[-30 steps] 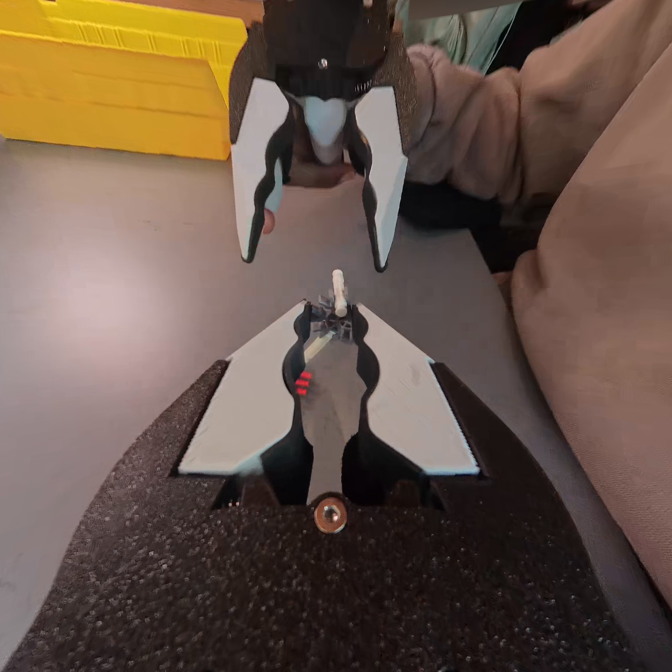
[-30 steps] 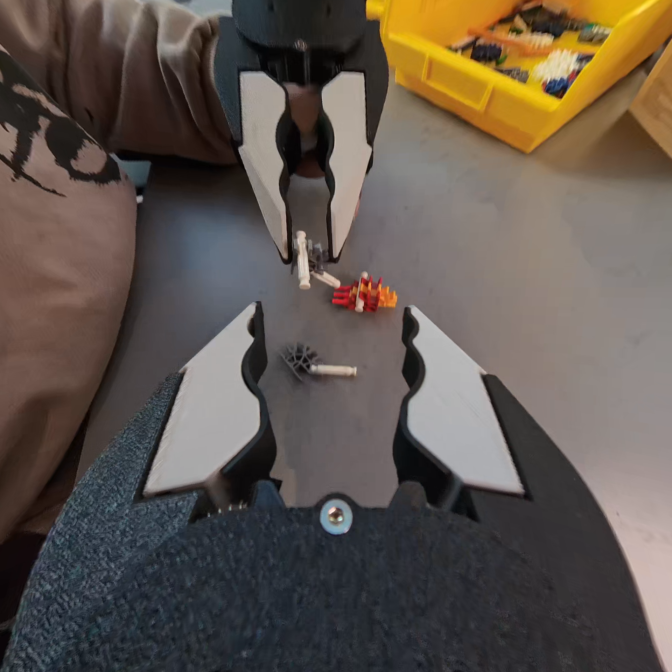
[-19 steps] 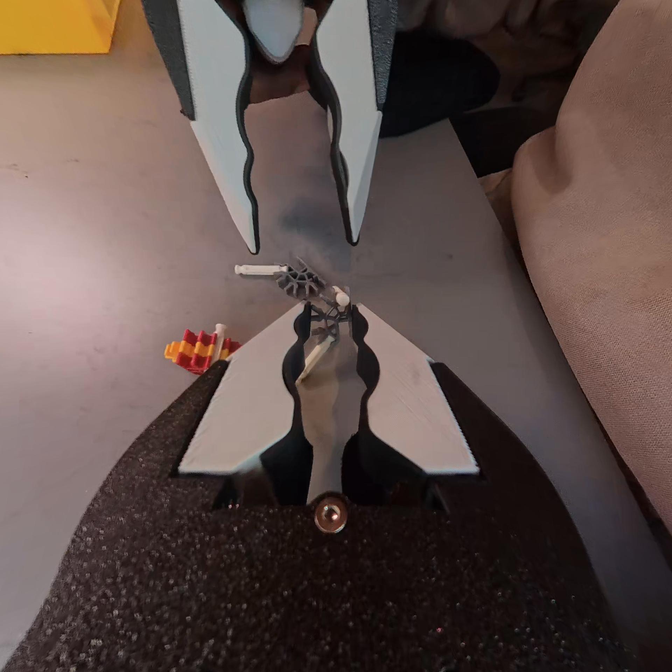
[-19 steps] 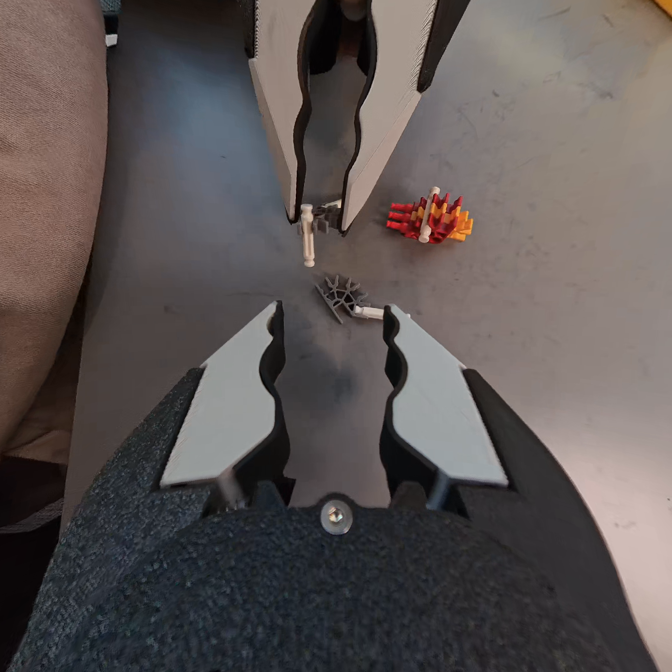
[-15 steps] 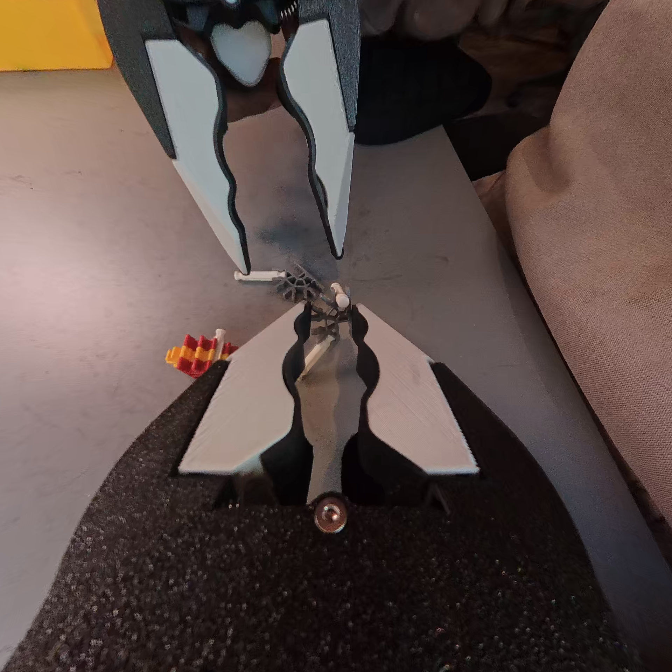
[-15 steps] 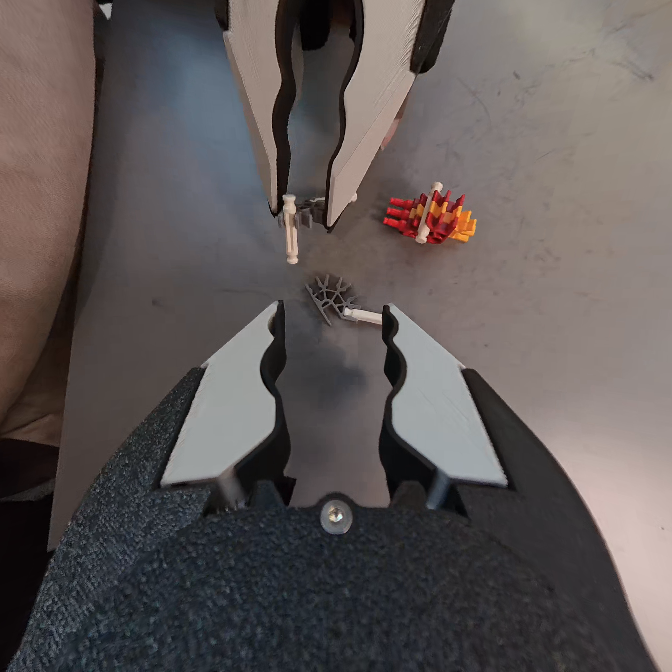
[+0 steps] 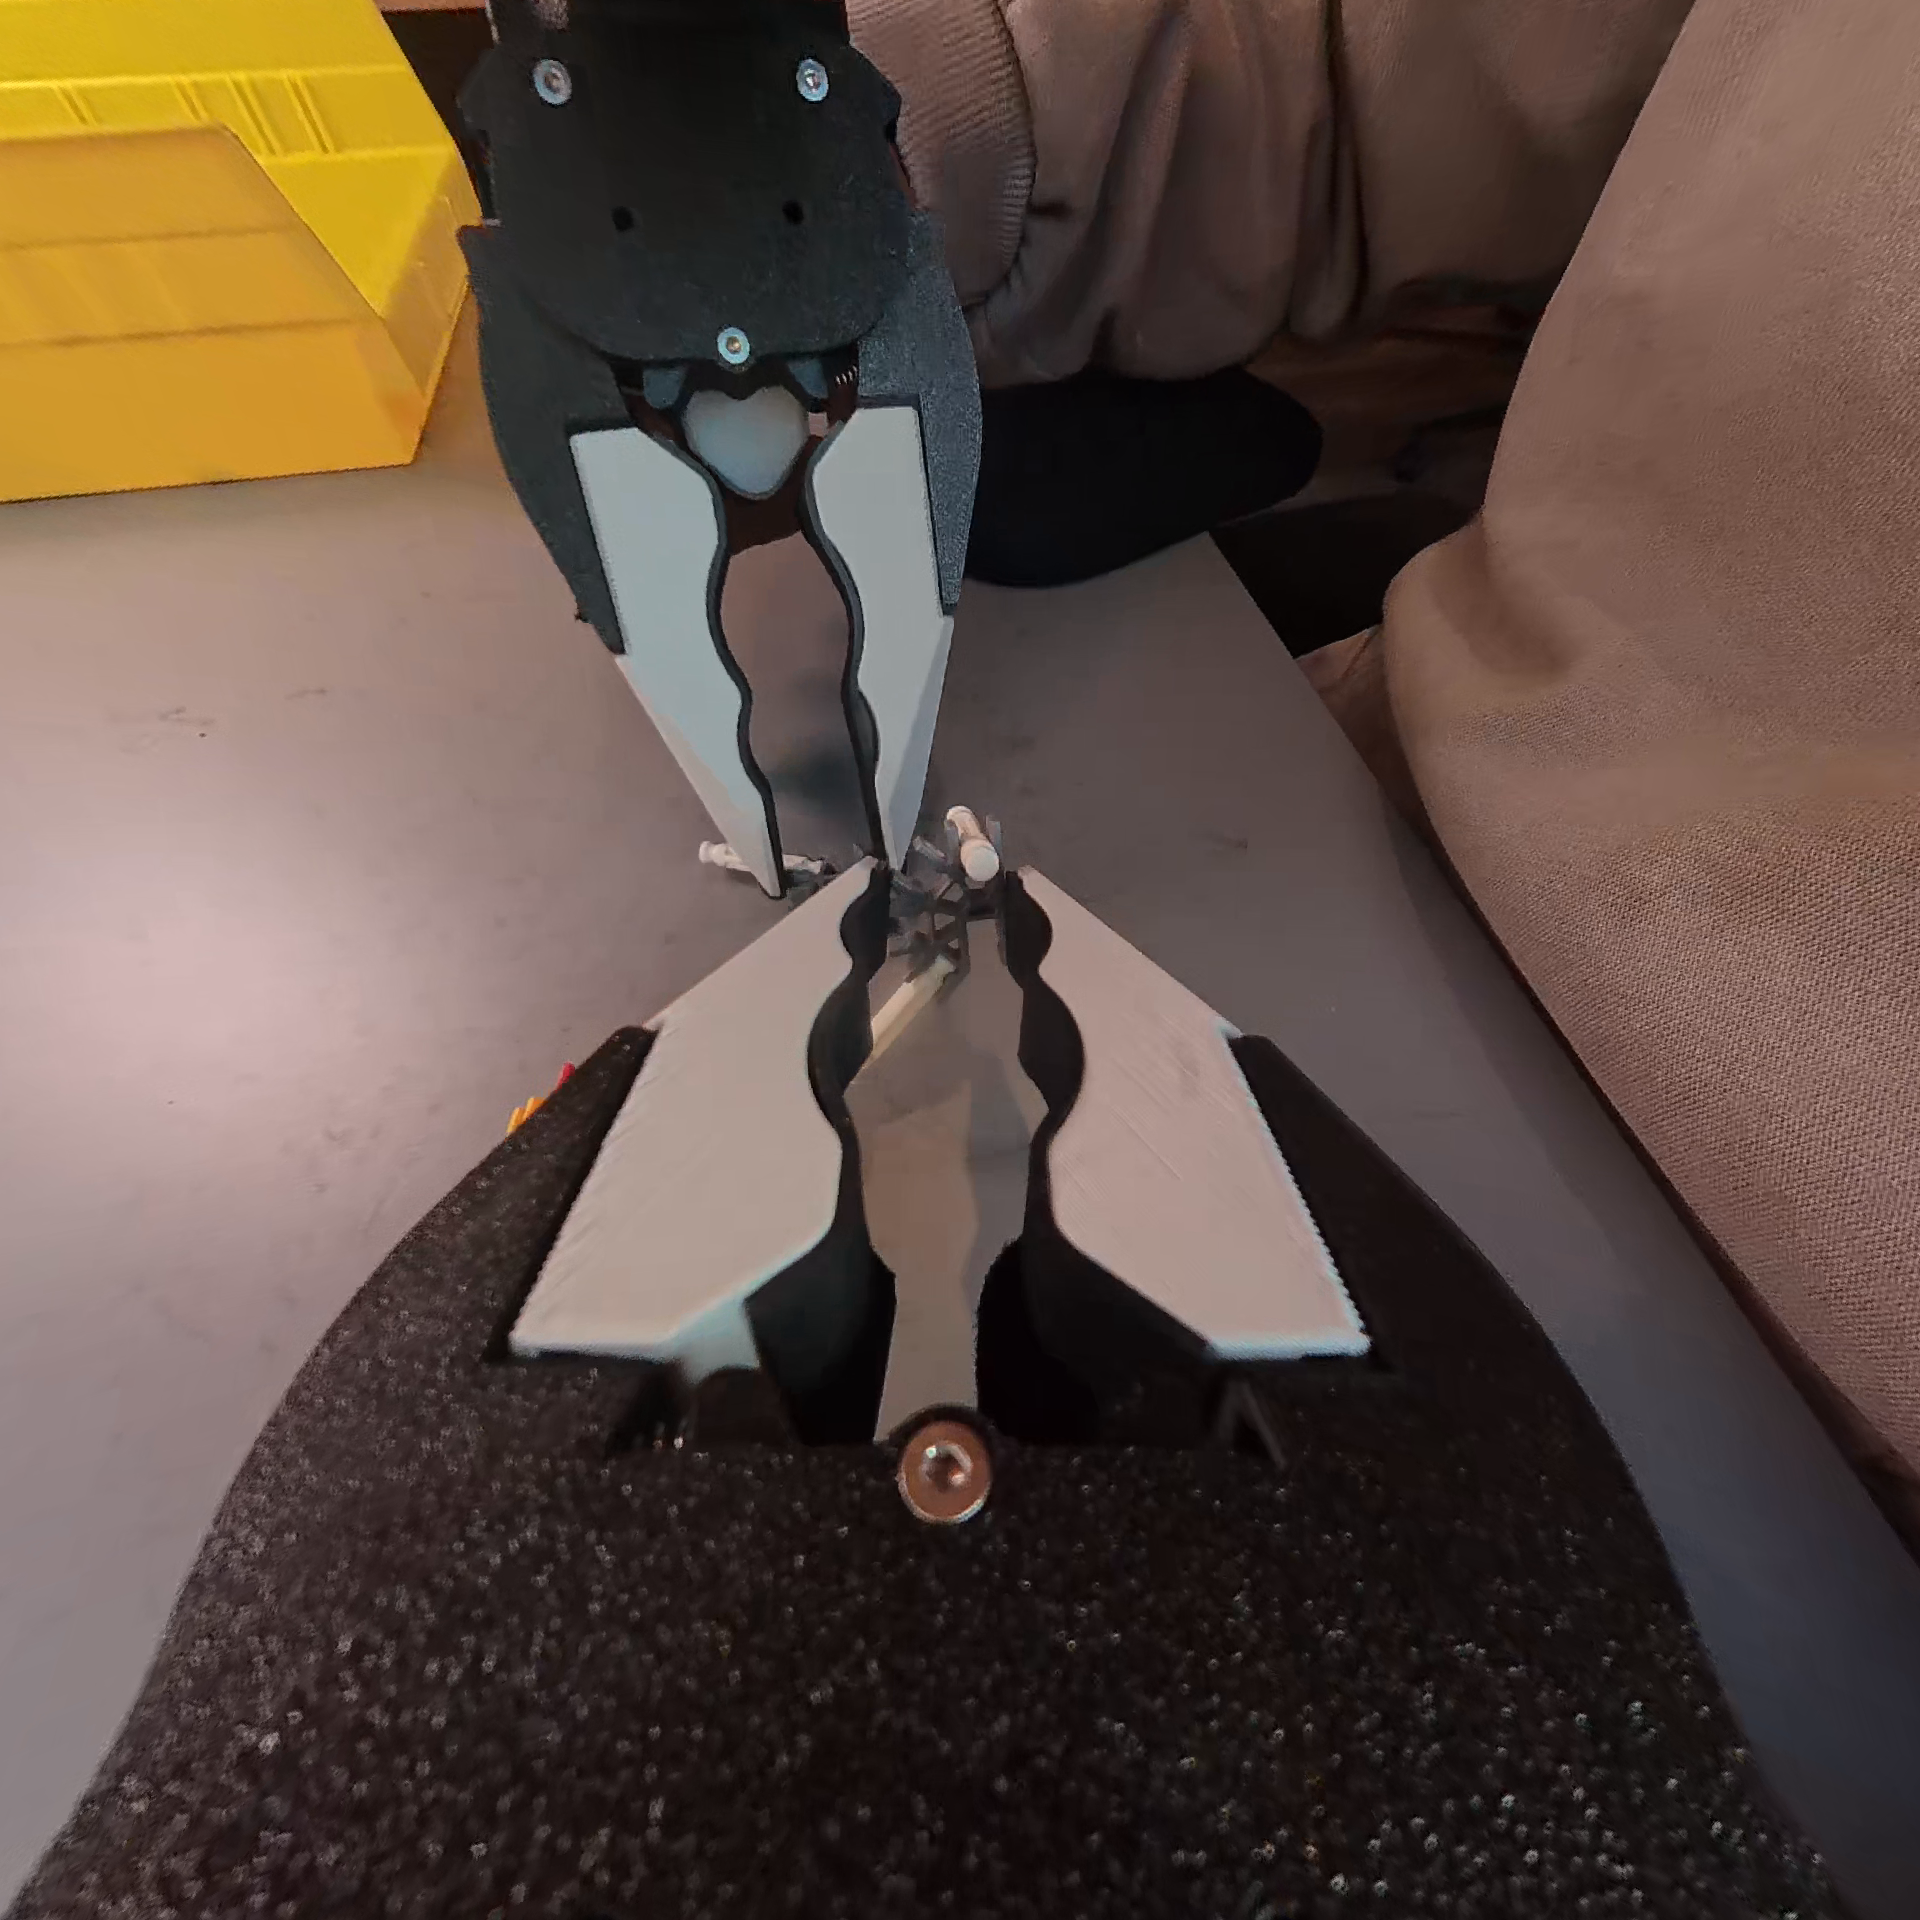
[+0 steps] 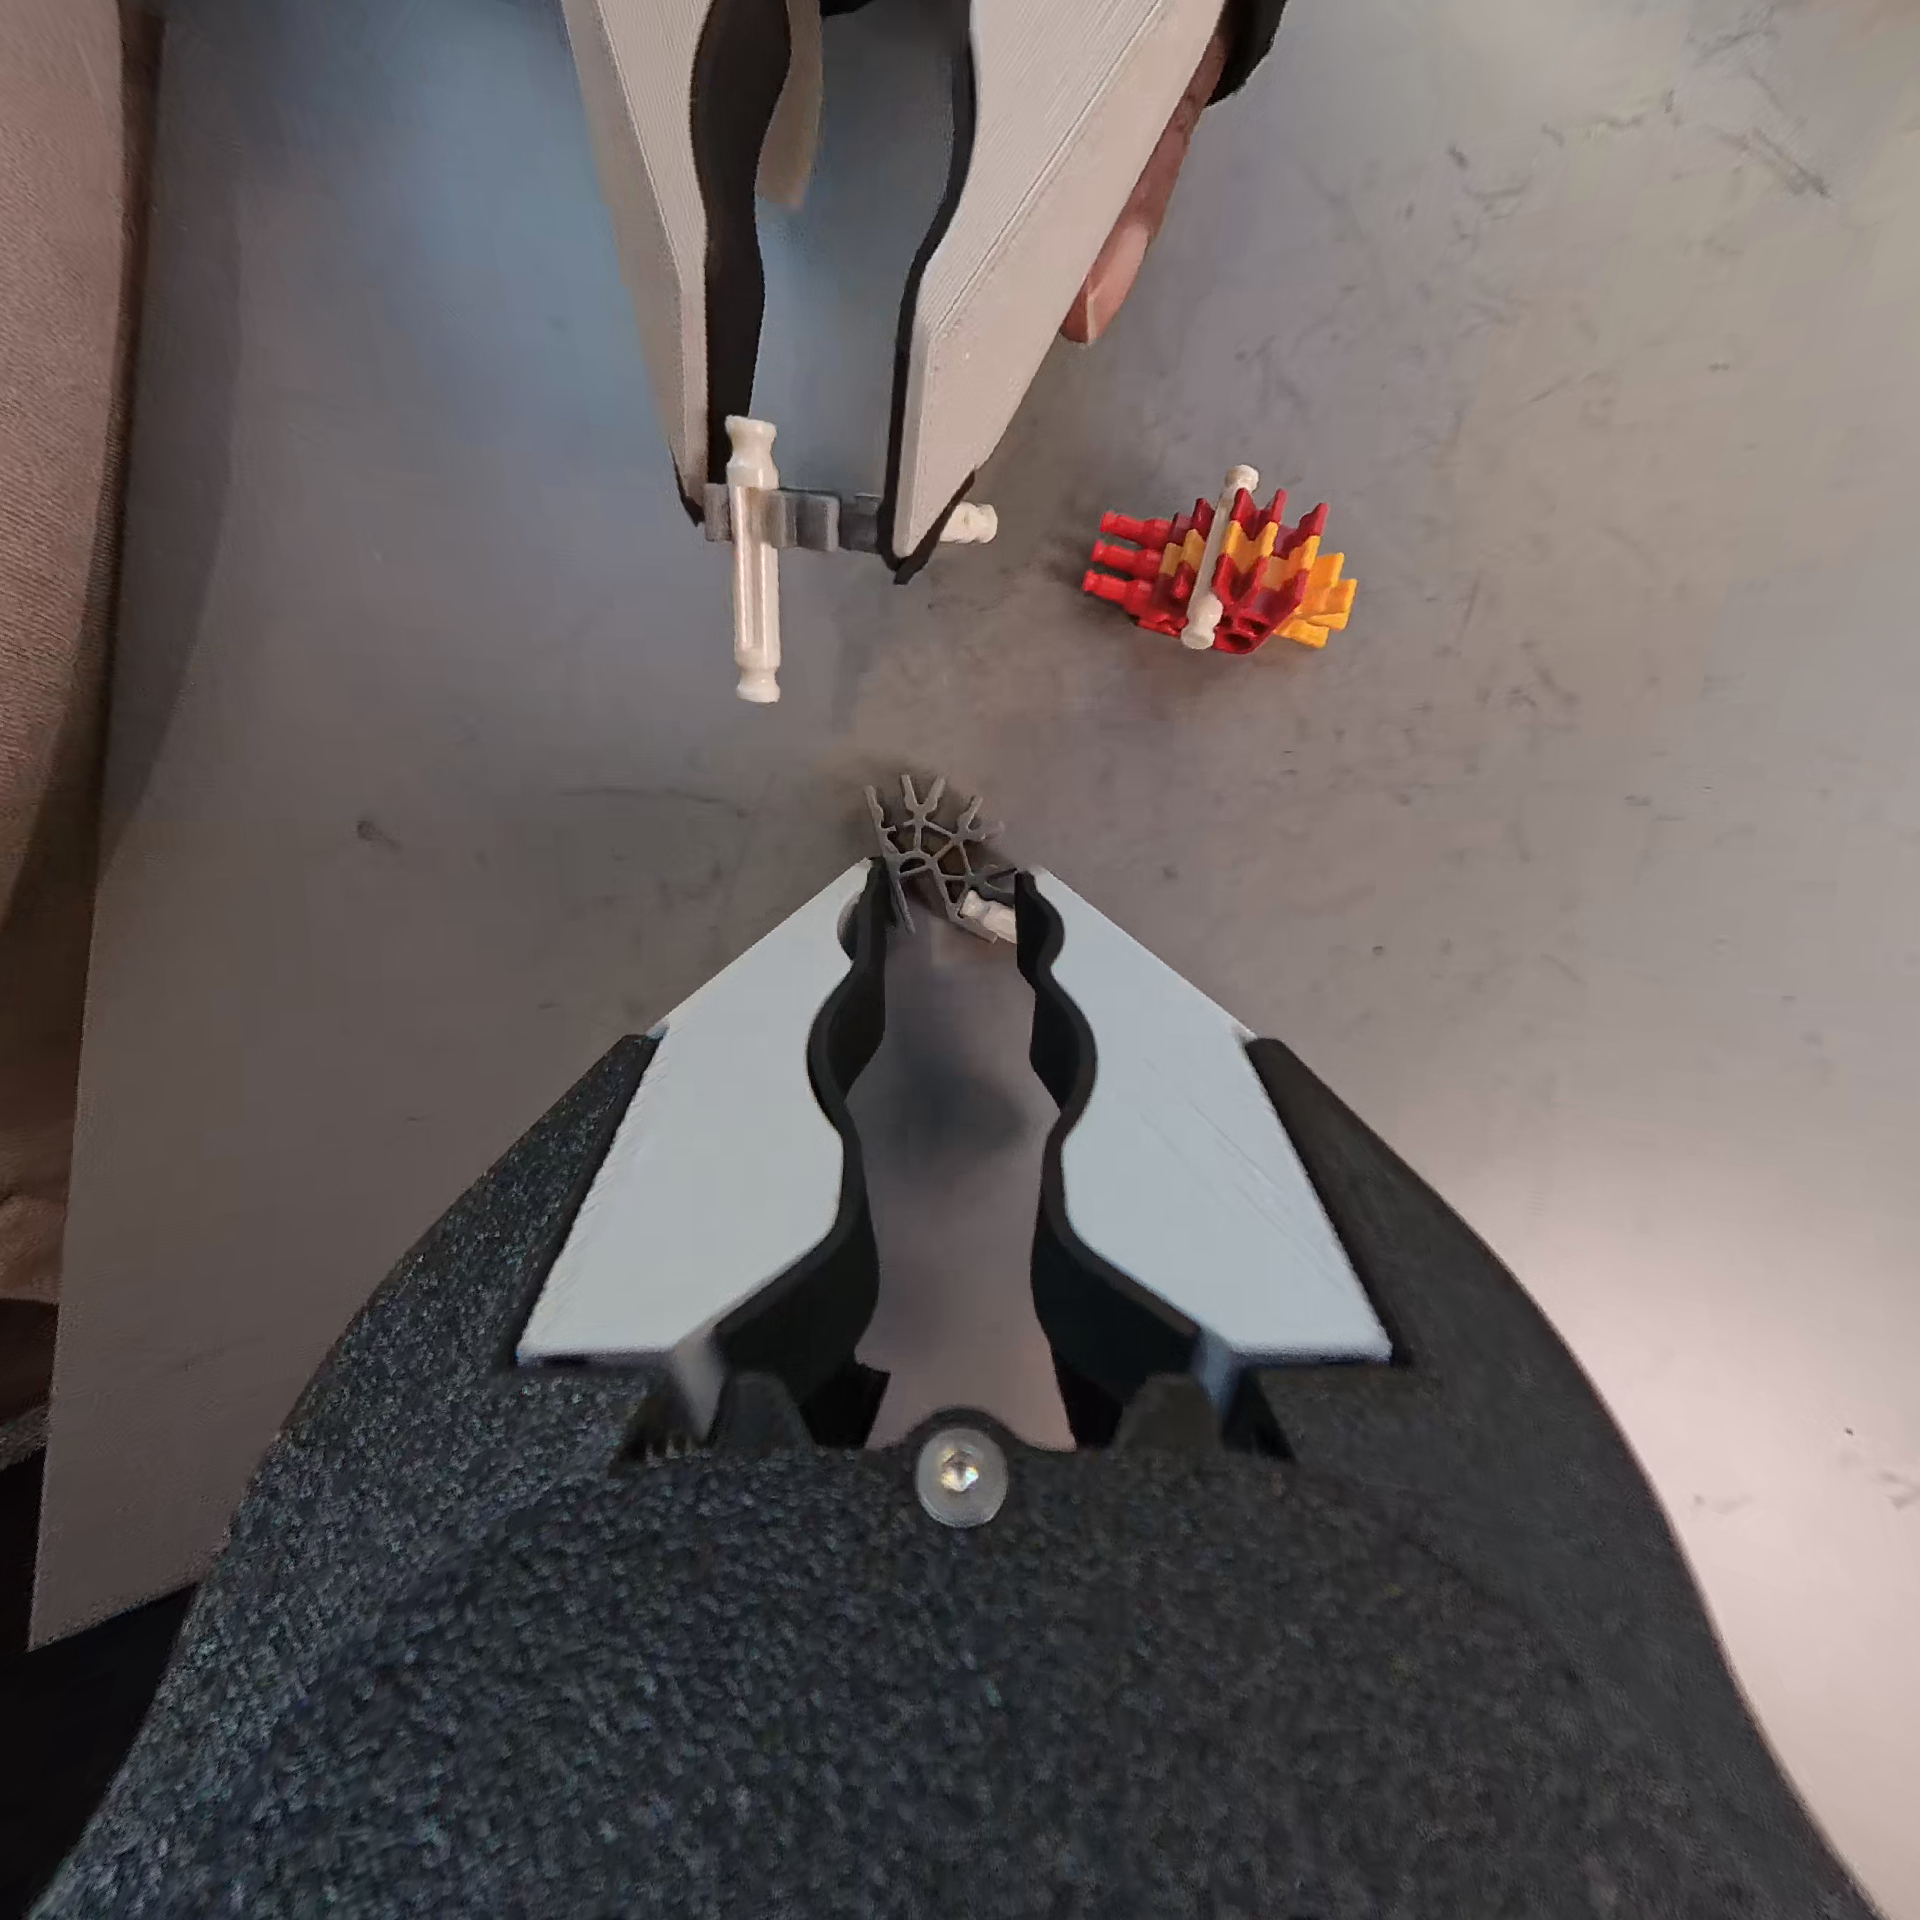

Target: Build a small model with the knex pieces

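Grey plastic, moulded into a spoked snowflake-shaped connector (image 8: 790, 525) with two white plastic rods (image 8: 753, 561) clipped into it, is pinched at the tips of the left gripper (image 7: 940, 904), whose pale ridged fingers with wavy black rubber edges stand narrow around it; in the right wrist view one rod hangs past the left gripper's tips toward the camera and the other pokes out sideways behind one finger. A second grey snowflake-shaped connector with a short white rod (image 8: 935, 847) sits right at the tips of the right gripper (image 8: 945, 894), its jaws drawn narrow about the piece with the flat spokes fanning out beyond them; it rests at the matte, scuffed grey tabletop (image 8: 1558, 831), and whether the fingers actually press it I cannot tell. Off to one side of the left gripper's tips, well apart from both held pieces, lies a small bundle of red and orange toothed plastic connectors threaded on a white rod (image 8: 1221, 566). Beyond the right gripper in the left wrist view stands a yellow ribbed plastic bin (image 7: 208, 312), and a brown fabric sleeve (image 7: 1662, 727) borders the table edge.
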A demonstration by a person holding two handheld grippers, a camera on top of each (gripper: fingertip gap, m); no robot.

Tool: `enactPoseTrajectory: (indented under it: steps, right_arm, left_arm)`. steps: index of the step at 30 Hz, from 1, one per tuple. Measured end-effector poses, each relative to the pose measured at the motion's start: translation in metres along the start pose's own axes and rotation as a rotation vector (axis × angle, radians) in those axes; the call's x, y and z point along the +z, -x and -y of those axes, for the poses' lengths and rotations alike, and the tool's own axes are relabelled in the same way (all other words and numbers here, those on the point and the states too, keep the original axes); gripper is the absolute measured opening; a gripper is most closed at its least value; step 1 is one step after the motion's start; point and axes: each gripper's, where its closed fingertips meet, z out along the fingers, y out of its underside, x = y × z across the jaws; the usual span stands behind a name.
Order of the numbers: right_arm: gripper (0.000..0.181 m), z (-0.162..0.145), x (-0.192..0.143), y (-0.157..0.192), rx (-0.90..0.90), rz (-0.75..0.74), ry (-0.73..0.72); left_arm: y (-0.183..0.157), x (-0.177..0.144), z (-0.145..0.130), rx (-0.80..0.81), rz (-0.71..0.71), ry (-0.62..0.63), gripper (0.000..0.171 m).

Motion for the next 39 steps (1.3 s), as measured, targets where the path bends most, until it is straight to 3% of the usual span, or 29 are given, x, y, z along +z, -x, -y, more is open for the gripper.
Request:
enactPoseTrajectory:
  steps: [4, 11, 16, 24, 39]
  right_arm:
    - [0.022, 0.019, -0.019, -0.007, 0.033, -0.076, -0.184]
    - [0.022, 0.081, -0.078, -0.021, 0.102, -0.151, -0.688]
    - [0.021, 0.102, -0.086, -0.029, 0.146, -0.151, -0.824]
    - [0.021, 0.119, -0.078, -0.025, 0.155, -0.092, -0.881]
    - [0.021, 0.105, -0.066, -0.025, 0.169, -0.084, -0.826]
  left_arm:
    - [0.009, -0.009, 0.012, -0.032, 0.035, -0.075, 0.022]
    - [0.031, -0.056, 0.065, -0.127, 0.107, -0.451, 0.022]
    - [0.031, -0.066, 0.076, -0.136, 0.102, -0.547, 0.022]
    - [0.029, -0.065, 0.078, -0.119, 0.103, -0.552, 0.021]
    - [0.031, -0.05, 0.06, -0.147, 0.11, -0.41, 0.022]
